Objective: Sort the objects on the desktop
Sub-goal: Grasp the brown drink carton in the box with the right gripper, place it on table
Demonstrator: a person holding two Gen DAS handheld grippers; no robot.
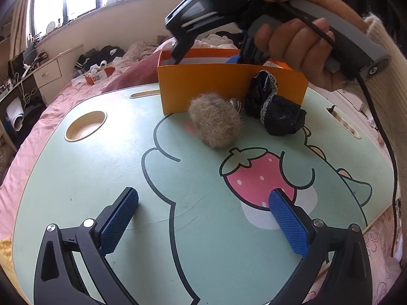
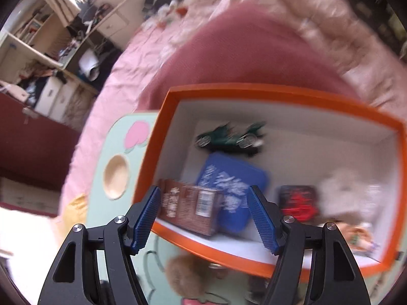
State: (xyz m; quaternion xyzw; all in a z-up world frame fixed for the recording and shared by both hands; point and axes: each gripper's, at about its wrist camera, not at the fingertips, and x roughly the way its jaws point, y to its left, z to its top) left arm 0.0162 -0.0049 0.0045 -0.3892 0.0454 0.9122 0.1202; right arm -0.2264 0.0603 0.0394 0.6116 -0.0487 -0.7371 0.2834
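Right fingers: the right gripper (image 2: 204, 217) hangs over the orange box (image 2: 285, 94), tips pointing steeply down into it. Its fingers stand partly apart with nothing between them; the box contents show through the gap.
Left fingers: the left gripper (image 1: 203, 225) hovers low over the table (image 1: 89, 178), on the near side of the orange box and well apart from it. Its fingers are spread wide and carry nothing.
Inside the orange box: a green toy car (image 2: 230, 137) by the far wall, a blue card (image 2: 232, 188) below it, a brown carton (image 2: 189, 207) against the near wall, a red-and-black packet (image 2: 299, 202) to the right; all blurred.
Outside the orange box: a fur pom-pom (image 1: 216, 123) touching its near wall, and a black lace-trimmed cloth (image 1: 274, 104) just right of that, leaning on the same wall.
Step in hand, as I judge it: a drop looks done, and the pom-pom or cloth comes next.
Doing it well: lift the right fingers clear of the near rim before moving off, so the light box is not dragged. Close deep on the pom-pom, since fur compresses. Gather the cloth at its bulk, not its lace edge.
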